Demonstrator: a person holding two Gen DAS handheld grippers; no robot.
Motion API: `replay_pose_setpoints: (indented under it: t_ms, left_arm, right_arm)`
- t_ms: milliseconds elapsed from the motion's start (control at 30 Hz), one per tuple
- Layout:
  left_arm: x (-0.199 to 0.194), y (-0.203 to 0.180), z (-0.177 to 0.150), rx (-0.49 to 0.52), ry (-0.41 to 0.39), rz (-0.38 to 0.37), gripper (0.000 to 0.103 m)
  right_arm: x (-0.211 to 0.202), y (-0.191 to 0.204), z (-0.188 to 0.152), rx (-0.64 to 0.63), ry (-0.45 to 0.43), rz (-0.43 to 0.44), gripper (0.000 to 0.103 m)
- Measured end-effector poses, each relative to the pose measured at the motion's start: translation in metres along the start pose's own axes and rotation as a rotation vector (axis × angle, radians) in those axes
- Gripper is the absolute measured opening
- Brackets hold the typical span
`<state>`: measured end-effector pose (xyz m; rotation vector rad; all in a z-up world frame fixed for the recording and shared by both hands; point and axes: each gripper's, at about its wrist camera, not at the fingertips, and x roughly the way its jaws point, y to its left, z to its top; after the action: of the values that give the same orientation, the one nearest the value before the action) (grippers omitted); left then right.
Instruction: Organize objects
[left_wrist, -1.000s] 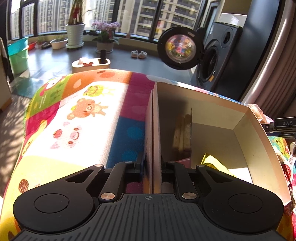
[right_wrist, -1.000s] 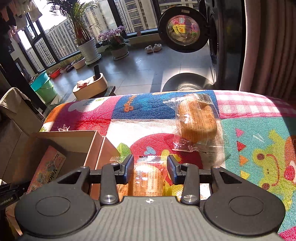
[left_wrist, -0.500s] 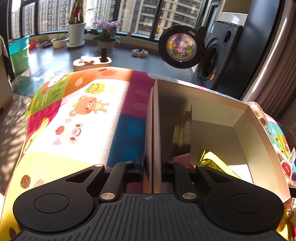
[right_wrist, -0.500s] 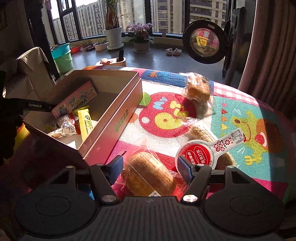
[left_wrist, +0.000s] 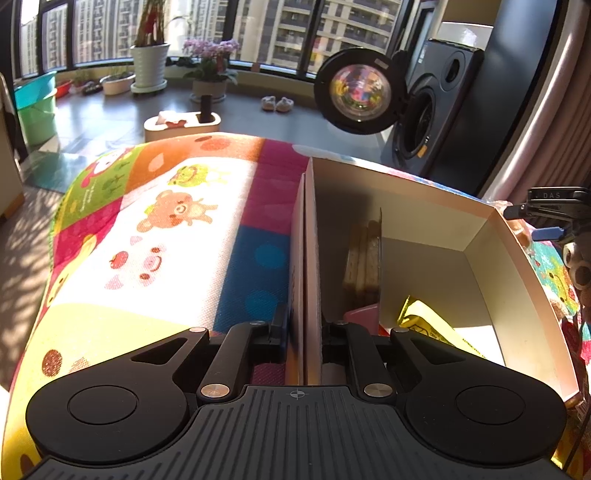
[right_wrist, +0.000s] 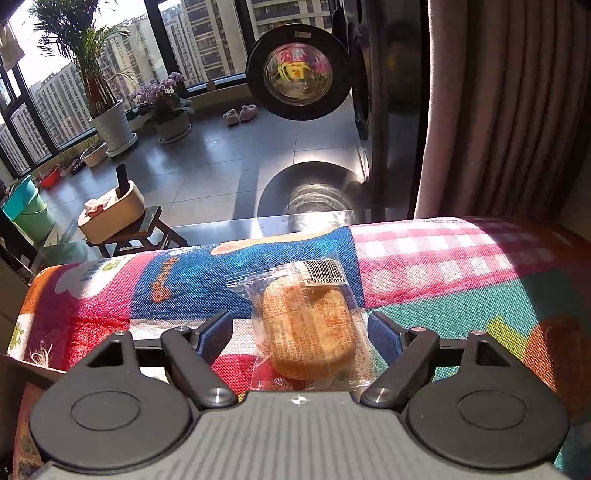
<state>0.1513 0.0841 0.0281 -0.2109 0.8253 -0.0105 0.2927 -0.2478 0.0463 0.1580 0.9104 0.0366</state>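
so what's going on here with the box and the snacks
A person with a gripper in each hand is sorting packaged snacks into a cardboard box on a colourful mat. The left gripper is shut on the box's near wall, steadying it; a few packets already lie inside. The right gripper is open, its fingers either side of a wrapped bun lying on the mat, not yet gripped.

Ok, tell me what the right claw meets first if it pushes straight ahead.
The wrapped bread, lying on the mat between the open right claw fingers; it would likely slide into the palm.
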Motion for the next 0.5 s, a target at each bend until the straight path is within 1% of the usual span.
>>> replay_pose_setpoints:
  t_ms: [33,67,100,133,267,333,433,500]
  left_arm:
    - [0.0,0.0,0.0,0.001,0.001,-0.001,0.014]
    - [0.0,0.0,0.0,0.002,0.002,-0.003,0.014]
    - [0.0,0.0,0.0,0.005,0.002,-0.005,0.014]
    - [0.0,0.0,0.0,0.006,0.002,-0.007,0.014]
    - [-0.001,0.0,-0.001,0.006,-0.005,-0.005,0.014]
    - [-0.001,0.001,-0.002,-0.002,-0.007,-0.008,0.014]
    - [-0.002,0.001,-0.003,-0.009,-0.008,-0.011,0.014]
    - [-0.002,0.002,-0.003,-0.007,-0.008,-0.01,0.014]
  right_arm:
    - [0.01,-0.001,0.002,0.012,0.018,-0.023,0.076]
    - [0.014,-0.002,0.001,0.022,0.035,-0.025,0.059]
    - [0.013,-0.003,0.0,0.025,0.039,-0.018,0.058]
    - [0.006,-0.005,-0.003,0.018,0.027,-0.001,0.054]
    - [-0.039,-0.009,-0.021,-0.014,-0.001,0.063,0.053]
    - [-0.073,-0.008,-0.036,-0.049,-0.026,0.092,0.053]
    - [-0.12,-0.007,-0.067,-0.105,-0.058,0.12,0.053]
    - [-0.15,-0.007,-0.092,-0.151,-0.082,0.115,0.053]
